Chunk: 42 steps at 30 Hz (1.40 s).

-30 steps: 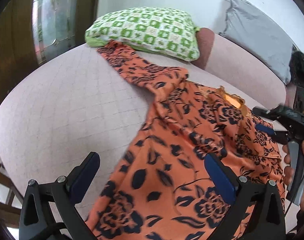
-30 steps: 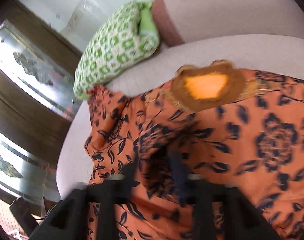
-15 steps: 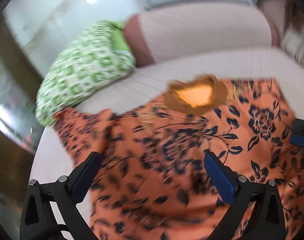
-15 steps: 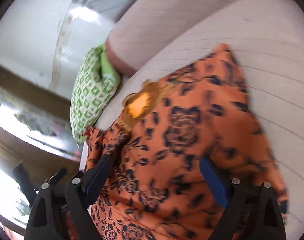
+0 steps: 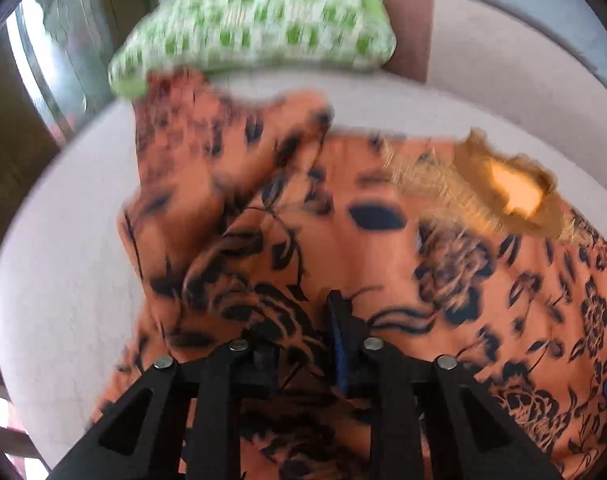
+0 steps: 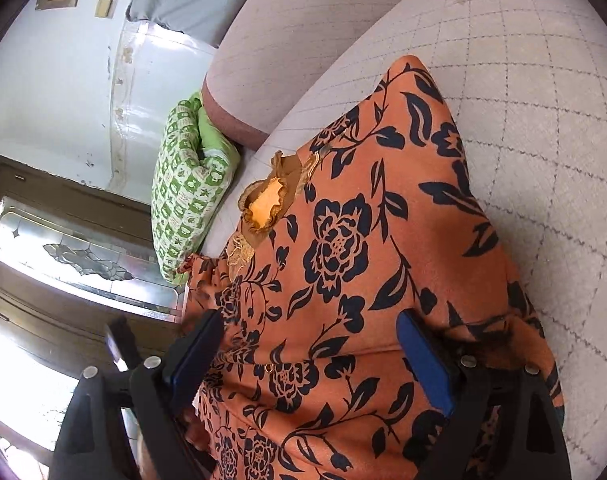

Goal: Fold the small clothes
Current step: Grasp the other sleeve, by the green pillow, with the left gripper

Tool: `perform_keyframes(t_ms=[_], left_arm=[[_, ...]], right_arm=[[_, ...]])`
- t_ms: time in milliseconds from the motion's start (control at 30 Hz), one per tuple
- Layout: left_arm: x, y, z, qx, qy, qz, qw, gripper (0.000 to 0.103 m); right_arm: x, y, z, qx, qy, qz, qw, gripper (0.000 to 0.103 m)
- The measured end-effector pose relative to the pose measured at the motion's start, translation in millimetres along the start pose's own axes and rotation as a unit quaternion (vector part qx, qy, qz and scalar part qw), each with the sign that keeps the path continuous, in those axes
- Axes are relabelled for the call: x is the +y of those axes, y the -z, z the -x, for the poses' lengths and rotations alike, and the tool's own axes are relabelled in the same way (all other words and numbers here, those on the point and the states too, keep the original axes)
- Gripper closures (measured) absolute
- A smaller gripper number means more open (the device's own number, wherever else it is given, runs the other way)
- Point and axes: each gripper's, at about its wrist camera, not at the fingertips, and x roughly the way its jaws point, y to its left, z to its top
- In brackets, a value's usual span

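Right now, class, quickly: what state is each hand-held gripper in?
Left hand-held gripper: jaws closing on a bunch of the orange floral garment.
Right hand-held gripper: open, straddling the garment, gripping nothing.

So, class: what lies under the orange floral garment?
The orange floral garment lies spread on a pale checked cushion, bare to its right. A green patterned pillow sits beyond. Anything beneath the cloth itself is covered.

A big sofa (image 6: 535, 128) with pale pink cloth and thin grey check lines carries everything; an orange dress (image 6: 343, 240) with dark flowers lies spread on it; a green and white pillow (image 6: 187, 196) rests at its far end, touching the dress.
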Motion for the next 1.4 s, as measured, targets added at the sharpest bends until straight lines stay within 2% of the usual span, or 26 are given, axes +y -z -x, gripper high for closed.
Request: perform_keyframes(t_ms=[67, 133, 233, 267, 300, 367, 467, 533, 600, 667, 733, 767, 833, 867, 900, 933, 967, 1000, 1067, 1133, 1233, 1267, 1300, 1333, 1367, 1400], left_arm=[[1.5, -2.6, 5.3, -0.005, -0.004, -0.004, 1.0000, 0.071], [5.4, -6.9, 8.3, 0.001, 0.017, 0.006, 0.9998, 0.071], [13.3, -14.7, 5.8, 0.015, 0.027, 0.023, 0.9992, 0.071], [15.4, -17.7, 4.3, 0.020, 0.034, 0.026, 0.9989, 0.077], [15.8, -21.1, 2.4, 0.021, 0.032, 0.021, 0.9990, 0.096], [13.9, -29.9, 7.4, 0.009, 0.035, 0.019, 0.9991, 0.098], [-9.9, -46.4, 39.8, -0.062, 0.030, -0.026, 0.9973, 0.098], [-28.9, -54.2, 75.1, -0.136, 0.030, -0.065, 0.9881, 0.098], [-37.0, -54.6, 105.0, -0.199, 0.034, -0.080, 0.9760, 0.098], [-29.9, -46.5, 107.3, -0.209, 0.031, -0.068, 0.9750, 0.096], [-12.6, -31.4, 85.4, -0.186, 0.007, -0.034, 0.9819, 0.089], [-4.7, -22.9, 62.6, -0.150, -0.013, -0.025, 0.9883, 0.081], [13.6, -6.3, 11.9, -0.045, -0.045, -0.008, 0.9979, 0.079], [25.9, 5.0, -15.9, 0.018, -0.056, -0.004, 0.9983, 0.076], [30.7, 8.3, -13.7, -0.001, -0.041, -0.003, 0.9991, 0.074], [34.0, 10.4, -1.0, -0.033, -0.054, -0.010, 0.9979, 0.072], [34.0, 10.1, 4.9, -0.038, -0.076, -0.017, 0.9963, 0.061], [35.7, 8.5, 12.0, -0.044, -0.082, -0.018, 0.9955, 0.059], [42.7, 3.2, 28.0, -0.063, -0.065, -0.006, 0.9959, 0.058], [43.2, 0.1, 39.8, -0.081, -0.065, -0.005, 0.9945, 0.057], [32.7, -0.4, 45.5, -0.104, -0.060, -0.033, 0.9923, 0.046], [27.2, 2.2, 33.9, -0.084, -0.073, -0.055, 0.9923, 0.045], [25.0, 3.9, 19.0, -0.049, -0.085, -0.063, 0.9932, 0.045], [25.9, 5.8, -1.7, 0.007, -0.087, -0.063, 0.9942, 0.045], [30.0, 6.6, -13.5, 0.036, -0.079, -0.055, 0.9948, 0.045], [34.8, 4.8, -9.2, 0.024, -0.068, -0.040, 0.9966, 0.045]], right_arm=[[1.3, 0.9, -0.5, 0.000, 0.003, 0.004, 1.000, 0.013], [0.9, 0.9, -0.1, -0.001, 0.002, 0.002, 1.000, 0.013], [0.1, 0.9, 0.0, -0.002, 0.001, -0.002, 1.000, 0.013], [0.5, 0.6, 0.2, -0.002, 0.001, -0.002, 1.000, 0.013], [0.3, 0.4, -0.3, -0.002, 0.001, -0.002, 1.000, 0.013], [0.1, 0.5, 0.0, -0.002, 0.001, -0.002, 1.000, 0.013], [-0.3, 0.6, -0.2, -0.001, 0.001, -0.003, 1.000, 0.013], [-0.1, 0.6, -0.1, -0.001, 0.001, -0.002, 1.000, 0.013], [0.2, -0.1, -0.2, -0.001, 0.001, -0.002, 1.000, 0.013], [0.2, 0.2, -0.1, -0.001, 0.000, -0.002, 1.000, 0.013], [0.4, 0.5, -0.1, -0.001, 0.000, 0.000, 1.000, 0.013], [0.2, 0.7, 0.0, -0.001, 0.000, 0.000, 1.000, 0.013], [0.2, 0.7, 0.2, -0.001, 0.000, 0.000, 1.000, 0.013], [0.2, 0.9, 0.4, -0.001, 0.000, -0.001, 1.000, 0.013], [0.2, 0.9, 0.6, -0.002, 0.000, -0.002, 1.000, 0.013], [0.2, 1.2, 0.7, -0.001, 0.000, -0.002, 1.000, 0.013], [0.1, 0.9, 0.7, -0.001, 0.000, -0.003, 1.000, 0.013], [-0.2, 1.1, 1.1, -0.002, -0.001, -0.003, 1.000, 0.013], [-0.3, 1.1, 1.1, -0.002, 0.000, -0.004, 1.000, 0.013], [0.0, 1.4, 1.6, -0.003, 0.000, -0.006, 1.000, 0.013], [0.1, 1.9, 2.1, -0.003, 0.000, -0.006, 1.000, 0.013], [0.2, 1.9, 2.2, -0.003, 0.000, -0.007, 1.000, 0.013], [0.2, 2.1, 2.2, -0.003, 0.000, -0.007, 1.000, 0.013], [0.4, 2.4, 2.2, -0.002, 0.001, -0.007, 1.000, 0.013], [0.5, 2.4, 2.3, -0.002, 0.001, -0.007, 1.000, 0.013], [0.7, 2.4, 2.7, -0.002, 0.001, -0.008, 1.000, 0.013]])
